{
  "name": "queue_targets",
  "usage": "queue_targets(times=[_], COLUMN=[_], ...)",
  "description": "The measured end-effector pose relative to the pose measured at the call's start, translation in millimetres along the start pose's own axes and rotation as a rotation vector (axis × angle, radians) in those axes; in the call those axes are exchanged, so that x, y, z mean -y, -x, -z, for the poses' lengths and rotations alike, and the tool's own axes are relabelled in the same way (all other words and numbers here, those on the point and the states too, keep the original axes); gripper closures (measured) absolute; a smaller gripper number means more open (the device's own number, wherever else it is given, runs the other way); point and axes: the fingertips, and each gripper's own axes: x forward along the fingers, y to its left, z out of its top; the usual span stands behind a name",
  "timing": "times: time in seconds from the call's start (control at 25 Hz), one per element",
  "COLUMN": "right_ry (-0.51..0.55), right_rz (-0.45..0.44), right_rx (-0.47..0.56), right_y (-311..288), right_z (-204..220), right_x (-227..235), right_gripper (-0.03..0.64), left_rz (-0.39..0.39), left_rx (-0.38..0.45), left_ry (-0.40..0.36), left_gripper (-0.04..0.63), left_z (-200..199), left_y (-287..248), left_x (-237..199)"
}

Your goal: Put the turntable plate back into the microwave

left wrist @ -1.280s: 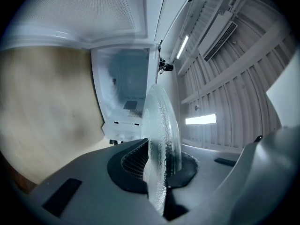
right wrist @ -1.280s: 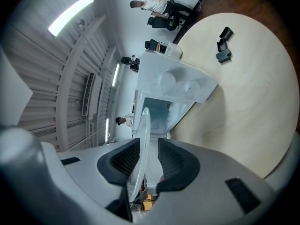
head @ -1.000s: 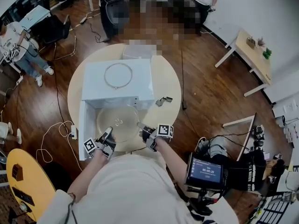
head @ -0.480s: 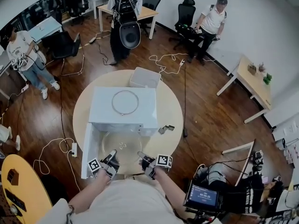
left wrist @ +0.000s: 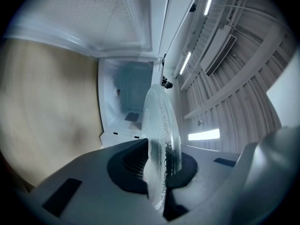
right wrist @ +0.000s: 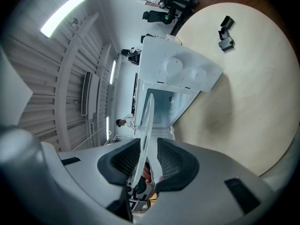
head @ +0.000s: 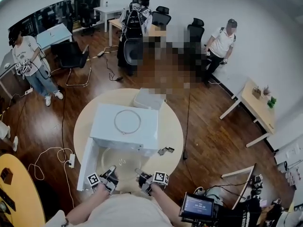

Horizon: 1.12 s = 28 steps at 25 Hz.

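Turntable plate (head: 119,161) sits level at the open mouth of the microwave (head: 125,126), out over the near side of the round table (head: 173,129). Left gripper (head: 111,170) is clamped tight on the plate's near rim. Right gripper (head: 138,173) bites the rim beside it, its jaws set wider around the glass.

Dark wood floor (head: 213,126), white walls (head: 274,46)
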Motion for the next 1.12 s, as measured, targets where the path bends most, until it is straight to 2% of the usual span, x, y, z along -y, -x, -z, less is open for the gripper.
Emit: queue_targets(times=[0.28,0.68,0.96,1.12], right_ry=[0.026,-0.030,-0.025,-0.051], right_rz=[-0.023,-0.019,-0.015,0.001], right_rx=[-0.028,-0.007,-0.024,-0.007], right_y=[-11.9,-14.7,-27.0,-29.8], right_z=[-9.4,-14.5,-19.9,-27.7], right_x=[-11.0,-9.2,-3.3,1.9], right_gripper=[0.497,0.497,0.500,0.538], left_rz=[0.016,-0.006,-0.010,-0.019], left_rx=[0.065,0.070,0.082,0.088], left_ry=[0.014,-0.001,0.012,0.011], left_gripper=[0.563,0.563,0.563,0.563], left_z=[-11.2,-15.9,-22.5,-24.9], left_y=[0.4,-8.6,-18.6,-23.8], left_x=[-3.2,-8.0,-11.5,-12.4])
